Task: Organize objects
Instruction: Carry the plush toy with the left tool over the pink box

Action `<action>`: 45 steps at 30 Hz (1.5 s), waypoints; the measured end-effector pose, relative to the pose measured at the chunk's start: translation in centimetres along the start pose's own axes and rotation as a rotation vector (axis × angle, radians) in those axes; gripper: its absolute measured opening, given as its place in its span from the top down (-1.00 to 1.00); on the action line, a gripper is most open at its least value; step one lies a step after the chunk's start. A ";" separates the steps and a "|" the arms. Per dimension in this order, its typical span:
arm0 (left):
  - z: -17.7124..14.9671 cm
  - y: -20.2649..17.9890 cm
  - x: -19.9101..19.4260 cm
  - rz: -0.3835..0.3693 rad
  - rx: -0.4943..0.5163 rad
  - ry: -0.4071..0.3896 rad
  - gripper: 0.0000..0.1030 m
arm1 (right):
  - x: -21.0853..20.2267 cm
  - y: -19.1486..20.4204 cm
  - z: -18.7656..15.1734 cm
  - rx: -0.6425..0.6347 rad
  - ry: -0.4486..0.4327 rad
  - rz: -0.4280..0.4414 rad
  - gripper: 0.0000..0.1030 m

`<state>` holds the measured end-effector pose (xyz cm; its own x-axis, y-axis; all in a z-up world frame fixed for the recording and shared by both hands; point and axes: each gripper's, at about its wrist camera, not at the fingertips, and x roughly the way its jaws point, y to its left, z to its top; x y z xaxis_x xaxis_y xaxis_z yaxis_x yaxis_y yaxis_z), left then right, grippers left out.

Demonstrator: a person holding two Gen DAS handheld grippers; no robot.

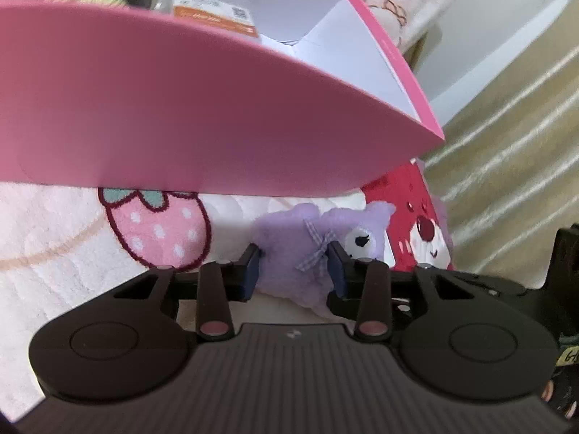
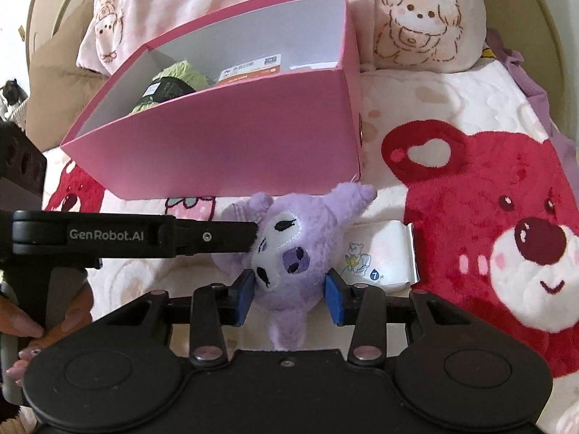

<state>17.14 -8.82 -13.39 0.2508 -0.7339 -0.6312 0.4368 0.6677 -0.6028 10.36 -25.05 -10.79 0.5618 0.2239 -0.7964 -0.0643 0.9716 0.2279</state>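
Grippers, left [image 1: 294,266] and right [image 2: 289,294], are both clamping the purple plush toy [image 2: 289,249], needing 1 lift into the pink box [image 2: 231,144].

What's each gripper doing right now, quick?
Left gripper: closed on the purple plush toy.
Right gripper: closed on the same purple plush toy, lower on its head.

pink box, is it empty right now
No, the pink box holds a green yarn ball and an orange-and-white packet.
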 end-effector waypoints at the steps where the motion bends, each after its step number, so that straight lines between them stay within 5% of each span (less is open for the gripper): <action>1: 0.2 -0.4 -0.1 0.008 0.012 0.004 0.29 | -0.2 0.3 0.0 -0.006 0.002 -0.006 0.11; 10: 1.1 -0.5 -6.5 -0.007 -0.022 0.090 0.31 | -4.7 4.3 0.2 -0.084 -0.015 0.048 0.11; 26: 3.2 -4.3 -16.8 0.071 0.069 -0.004 0.32 | -11.4 10.3 3.9 -0.223 -0.081 0.080 0.11; 36: 8.0 -6.7 -18.1 0.155 0.200 0.022 0.38 | -13.1 12.0 9.9 -0.313 -0.082 0.064 0.11; 45: 12.2 -4.4 -15.7 0.157 0.089 -0.016 0.38 | -10.4 11.1 14.7 -0.376 -0.073 0.065 0.12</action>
<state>21.81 -1.76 5.09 0.3360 -0.6236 -0.7059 0.4657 0.7614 -0.4510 15.95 -17.69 8.26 0.6031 0.2930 -0.7419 -0.3921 0.9189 0.0442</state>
